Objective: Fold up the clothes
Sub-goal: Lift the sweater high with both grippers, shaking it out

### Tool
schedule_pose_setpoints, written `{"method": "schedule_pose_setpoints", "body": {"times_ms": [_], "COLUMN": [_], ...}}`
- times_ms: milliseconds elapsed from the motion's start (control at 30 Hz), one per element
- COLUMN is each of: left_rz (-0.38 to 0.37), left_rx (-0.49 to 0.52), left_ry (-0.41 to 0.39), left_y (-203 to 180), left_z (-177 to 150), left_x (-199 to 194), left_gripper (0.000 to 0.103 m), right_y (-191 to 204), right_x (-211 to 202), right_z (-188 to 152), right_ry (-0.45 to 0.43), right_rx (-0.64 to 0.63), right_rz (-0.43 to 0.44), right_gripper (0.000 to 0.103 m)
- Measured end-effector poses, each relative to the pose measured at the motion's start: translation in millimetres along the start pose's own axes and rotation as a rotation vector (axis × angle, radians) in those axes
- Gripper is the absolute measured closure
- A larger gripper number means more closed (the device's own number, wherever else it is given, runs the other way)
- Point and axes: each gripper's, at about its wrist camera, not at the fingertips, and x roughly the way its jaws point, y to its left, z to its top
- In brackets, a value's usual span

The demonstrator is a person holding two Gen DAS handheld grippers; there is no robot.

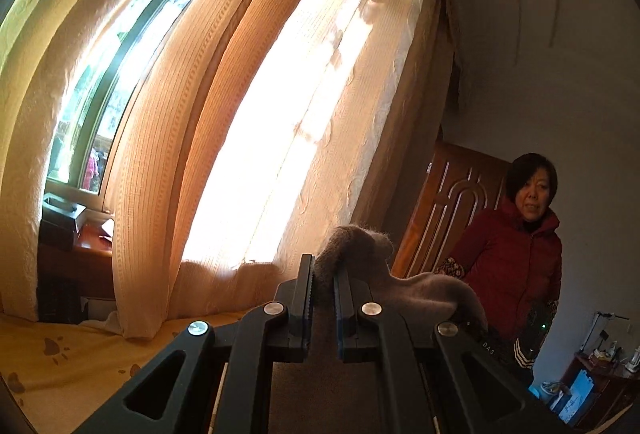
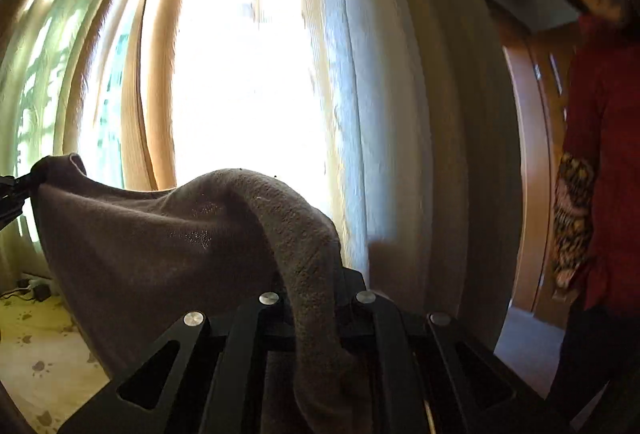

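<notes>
In mid-air before the sunlit curtains, a brown-grey knitted garment [image 2: 168,246] hangs stretched sideways between the left gripper [image 1: 323,274] and right gripper [image 2: 316,286], each clamped on one upper edge.

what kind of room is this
Most likely a bedroom at home. Long curtains hang over a sunlit window, a paw-print sheet lies below like a bed cover, and a carved wooden door stands at the right. Both tools hold a brown knit up.
</notes>
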Motion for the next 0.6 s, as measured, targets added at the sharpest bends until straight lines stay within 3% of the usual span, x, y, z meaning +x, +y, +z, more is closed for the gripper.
{"method": "schedule_pose_setpoints", "body": {"times_ms": [100,200,367,500,600], "left_rz": [0.021,0.039,0.05,0.098,0.129], "left_rx": [0.028,0.074,0.125,0.216,0.273], "left_ry": [-0.057,-0.171,-0.331,-0.3,-0.209], "left_y": [-20.9,-47.0,-85.3,-109.9,-111.4], "left_z": [13.9,32.8,70.0,68.5,41.5], "left_x": [-22.7,-62.1,-138.2,-166.2,-159.3], "left_gripper": [0.094,0.094,0.094,0.094,0.094], "right_y": [10.2,23.1,43.3,59.2,67.5], "right_x": [-23.4,-49.7,-83.2,-108.9,-117.6], "right_z": [29.5,54.9,69.2,78.2,77.0], "right_ry": [-0.106,-0.21,-0.281,-0.332,-0.335], "right_rx": [-0.001,-0.021,-0.07,-0.11,-0.134], "right_rz": [-0.006,-0.013,0.007,0.027,0.035], "right_gripper": [0.094,0.094,0.093,0.093,0.093]}}
